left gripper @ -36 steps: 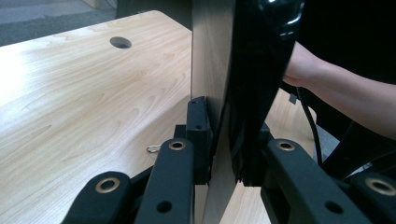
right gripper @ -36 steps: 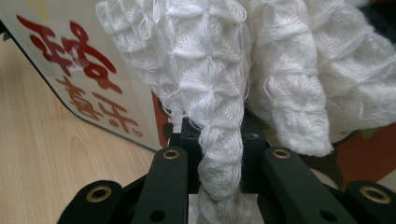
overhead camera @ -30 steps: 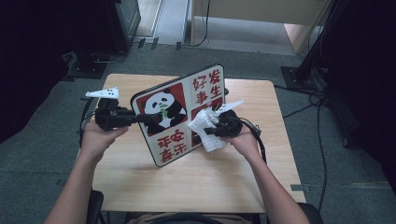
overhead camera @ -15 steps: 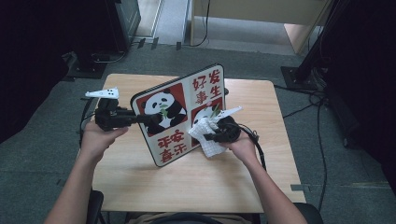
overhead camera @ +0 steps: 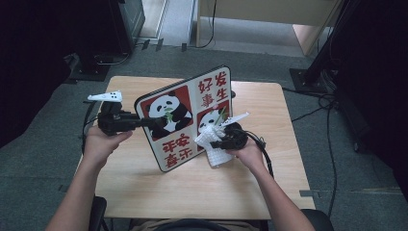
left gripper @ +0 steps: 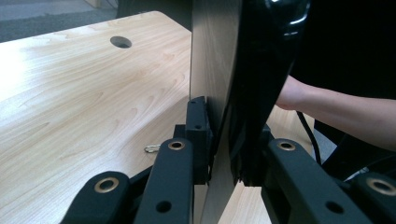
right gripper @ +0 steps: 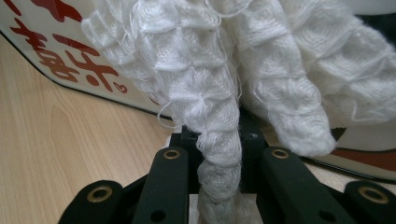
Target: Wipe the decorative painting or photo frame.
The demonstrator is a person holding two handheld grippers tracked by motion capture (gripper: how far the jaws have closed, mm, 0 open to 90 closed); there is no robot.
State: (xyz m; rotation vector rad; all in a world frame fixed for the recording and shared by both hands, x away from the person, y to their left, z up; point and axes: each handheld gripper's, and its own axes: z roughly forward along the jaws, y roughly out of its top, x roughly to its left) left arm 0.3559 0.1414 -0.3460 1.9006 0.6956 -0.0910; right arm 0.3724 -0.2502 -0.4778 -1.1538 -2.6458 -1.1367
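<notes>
From the high view I lose the right gripper (overhead camera: pixel 226 139) under the white cloth (overhead camera: pixel 214 147); the cloth also masks the panda board (overhead camera: pixel 185 118) at mid-frame; my right gripper view crops the cloth (right gripper: pixel 224 70) along the top edge.

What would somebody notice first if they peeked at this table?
The big panda board, red and white with red writing, stands tilted on edge in the middle of the wooden table. The left gripper clamps its left edge. The right gripper pinches a fluffy white cloth against the board's front, near its lower right part.
</notes>
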